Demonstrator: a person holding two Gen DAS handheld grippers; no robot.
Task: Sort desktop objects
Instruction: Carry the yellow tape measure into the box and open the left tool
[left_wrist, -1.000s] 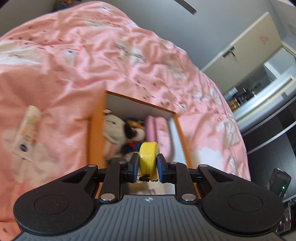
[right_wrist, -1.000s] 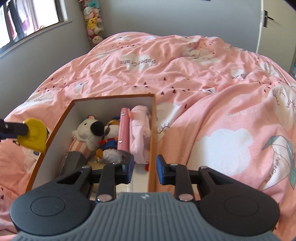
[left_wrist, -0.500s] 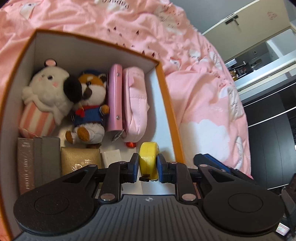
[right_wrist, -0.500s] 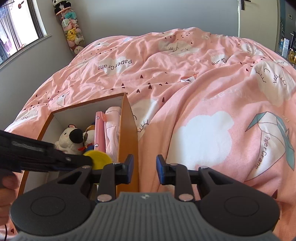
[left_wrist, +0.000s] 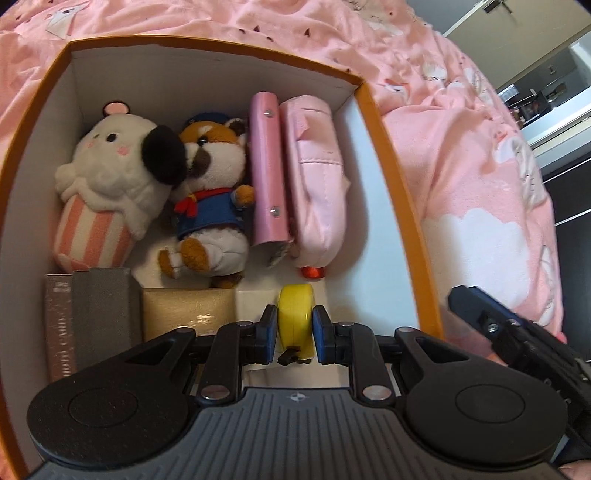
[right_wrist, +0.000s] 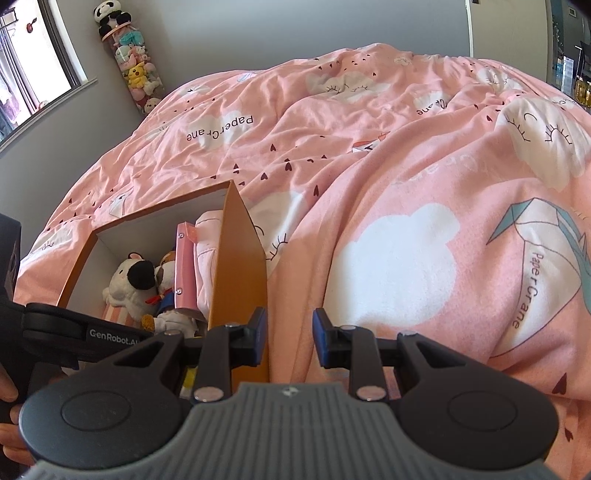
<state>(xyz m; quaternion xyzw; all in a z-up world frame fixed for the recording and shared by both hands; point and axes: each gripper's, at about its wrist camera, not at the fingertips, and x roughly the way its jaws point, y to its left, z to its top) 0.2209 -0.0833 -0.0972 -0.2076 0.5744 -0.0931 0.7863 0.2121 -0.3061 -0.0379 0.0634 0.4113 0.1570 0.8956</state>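
Observation:
My left gripper (left_wrist: 294, 332) is shut on a yellow tape measure (left_wrist: 295, 314) and holds it low inside the orange box (left_wrist: 388, 147), over the near right part of its floor. The box holds a white plush (left_wrist: 110, 184), a fox plush (left_wrist: 210, 206), a pink case (left_wrist: 267, 173), a pink pouch (left_wrist: 317, 177), a gold box (left_wrist: 188, 310) and grey books (left_wrist: 99, 314). My right gripper (right_wrist: 288, 339) is open and empty, just outside the box's right wall (right_wrist: 236, 280) above the pink duvet. Its finger also shows in the left wrist view (left_wrist: 480, 306).
The box sits on a bed with a rumpled pink duvet (right_wrist: 406, 184). A small red object (left_wrist: 312, 272) lies under the pouch's end. A tall tube of plush toys (right_wrist: 133, 74) stands in the far corner by a window. A door is at the right.
My left gripper has swung from the duvet over the box and lowered the tape measure into it. My right gripper has shifted right, from over the box to outside its right wall.

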